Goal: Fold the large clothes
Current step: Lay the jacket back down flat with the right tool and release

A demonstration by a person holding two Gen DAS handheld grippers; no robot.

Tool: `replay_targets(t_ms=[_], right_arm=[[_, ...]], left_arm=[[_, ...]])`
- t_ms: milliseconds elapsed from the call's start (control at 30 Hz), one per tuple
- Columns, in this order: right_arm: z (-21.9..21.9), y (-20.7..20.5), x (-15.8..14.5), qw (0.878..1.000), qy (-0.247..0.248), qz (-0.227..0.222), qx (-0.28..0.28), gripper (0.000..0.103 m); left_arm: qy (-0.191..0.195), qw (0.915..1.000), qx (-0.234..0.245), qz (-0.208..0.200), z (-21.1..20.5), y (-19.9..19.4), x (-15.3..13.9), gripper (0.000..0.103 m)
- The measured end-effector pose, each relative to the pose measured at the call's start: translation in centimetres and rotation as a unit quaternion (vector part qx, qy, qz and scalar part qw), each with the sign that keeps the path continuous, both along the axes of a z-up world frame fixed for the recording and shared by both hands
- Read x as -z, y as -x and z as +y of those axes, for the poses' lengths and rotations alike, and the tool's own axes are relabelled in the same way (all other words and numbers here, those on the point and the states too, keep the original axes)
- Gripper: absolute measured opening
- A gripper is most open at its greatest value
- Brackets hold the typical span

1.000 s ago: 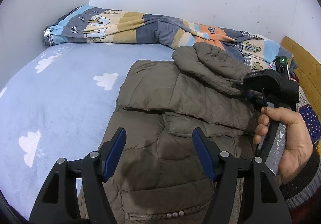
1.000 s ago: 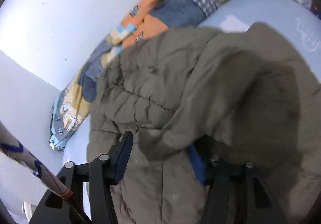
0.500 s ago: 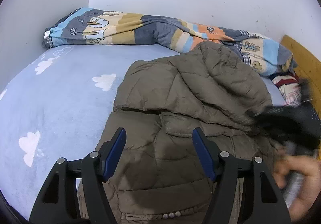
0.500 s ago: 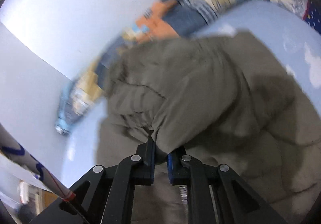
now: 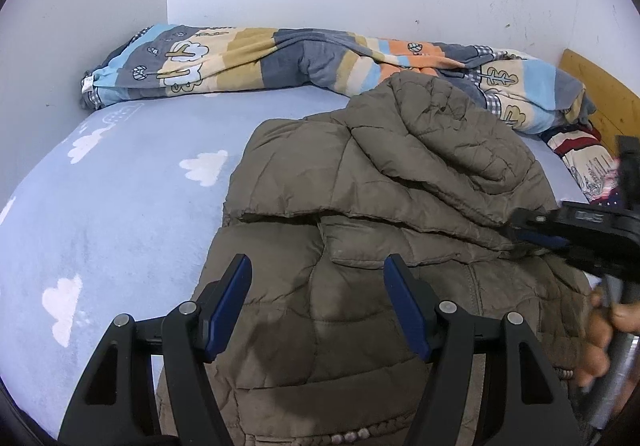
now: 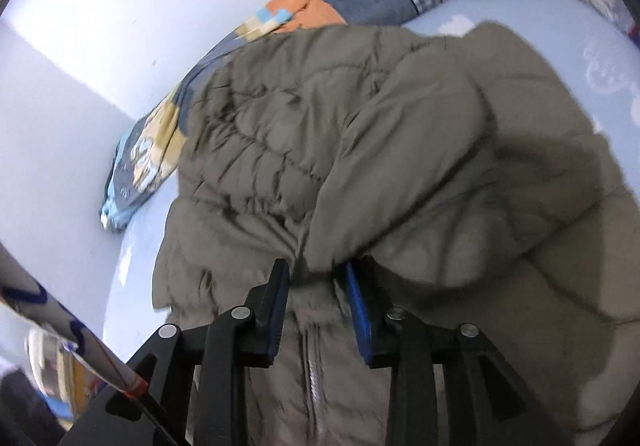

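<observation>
Olive-brown quilted puffer jacket (image 5: 360, 246) lies on the bed, over the light-blue cloud-print sheet (image 5: 120, 206). Both sleeves are folded in across the chest; the hood end points toward the striped patchwork blanket (image 5: 280, 54) bunched along the wall. Hem is nearest the person, zipper running up the middle in the right wrist view.

Left gripper (image 5: 318, 306): jaws spread wide, hovering over the lower body of the jacket, nothing between the pads, no contact visible.

Right gripper (image 6: 316, 306): jaws opening. The cuff end of the folded sleeve (image 6: 400, 186) sits in the gap, drooping over the blue pad; the pads no longer look pressed on it. In the left wrist view this gripper comes in from the right edge at the sleeve's end, with part of the hand (image 5: 600, 342) showing below it.

Judgement: step in hand is releasing the second sleeve after laying it across the chest. To do it well, let the jaws clear the cuff fully before drawing back, and back out along the sleeve line so the padding is not dragged off the fold. Puffy fill springs up; a press along the sleeve would help it stay flat. Next likely fold: hem up toward the hood, one gripper at each hem corner.
</observation>
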State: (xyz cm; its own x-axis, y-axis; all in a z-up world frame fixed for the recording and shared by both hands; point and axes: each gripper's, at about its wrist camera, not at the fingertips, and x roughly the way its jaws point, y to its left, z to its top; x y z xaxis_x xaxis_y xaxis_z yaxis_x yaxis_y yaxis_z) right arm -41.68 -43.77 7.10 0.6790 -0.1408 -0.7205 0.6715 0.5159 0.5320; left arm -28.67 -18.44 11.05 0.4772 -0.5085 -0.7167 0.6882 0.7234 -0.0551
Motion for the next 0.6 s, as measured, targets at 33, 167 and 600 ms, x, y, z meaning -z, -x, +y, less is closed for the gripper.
replay_targets(t_ms=[33,167,600], right_arm=[[0.2,0.6,-0.7,1.000,0.011,0.003,-0.006,0.032],[0.0,2.2,-4.1,0.998,0.068,-0.006,0.001,0.032],[-4.5,-3.1,-6.4,0.978,0.203,0.048,-0.017,0.032]], left_arm=[[0.000,1.0000,0.001,0.001,0.0,0.0,0.0,0.067],[0.006,0.9999,0.010,-0.012,-0.7,0.0,-0.9,0.067],[0.001,0.9954,0.095,-0.010,-15.2,-3.7,-0.9,0.067]])
